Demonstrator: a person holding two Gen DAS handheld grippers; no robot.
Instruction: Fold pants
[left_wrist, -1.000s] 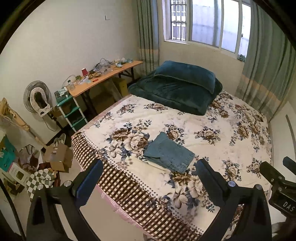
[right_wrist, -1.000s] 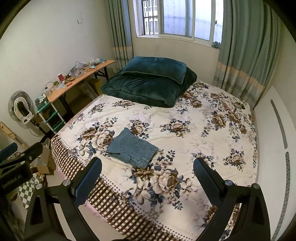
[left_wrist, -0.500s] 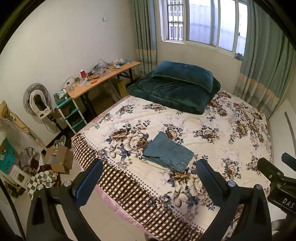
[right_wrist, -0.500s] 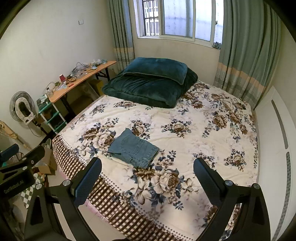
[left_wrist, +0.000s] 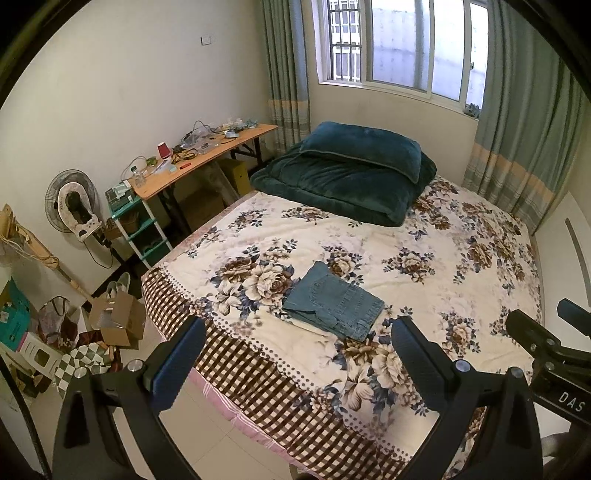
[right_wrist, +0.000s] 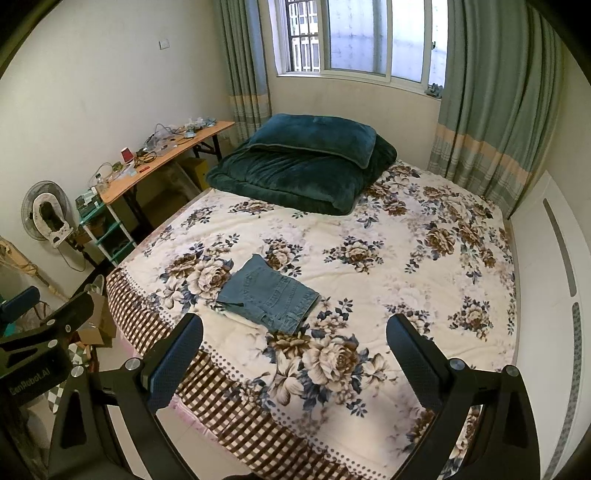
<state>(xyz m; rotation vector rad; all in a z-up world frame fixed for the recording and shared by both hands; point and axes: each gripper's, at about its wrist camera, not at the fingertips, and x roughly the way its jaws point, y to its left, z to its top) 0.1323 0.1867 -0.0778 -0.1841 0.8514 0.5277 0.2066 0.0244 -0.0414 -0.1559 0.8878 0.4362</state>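
Observation:
A pair of blue denim pants (left_wrist: 334, 301), folded into a small rectangle, lies near the front-left of the floral bedspread (left_wrist: 424, 236); it also shows in the right wrist view (right_wrist: 269, 293). My left gripper (left_wrist: 295, 350) is open and empty, held well back from the bed over its near edge. My right gripper (right_wrist: 293, 347) is open and empty, also pulled back above the near edge. The right gripper's body shows at the right edge of the left wrist view (left_wrist: 546, 350). The left gripper's body shows at the left edge of the right wrist view (right_wrist: 40, 332).
A dark green folded blanket and pillow (left_wrist: 351, 170) lie at the head of the bed under the window. A cluttered wooden desk (left_wrist: 199, 155), a fan (left_wrist: 72, 201), a shelf and boxes (left_wrist: 118, 317) stand along the left wall. A white panel (right_wrist: 546, 277) runs along the bed's right side.
Both grippers have drifted slightly back and up from the bed, so the view has widened a little. The pants have not moved. Both grippers stay open.

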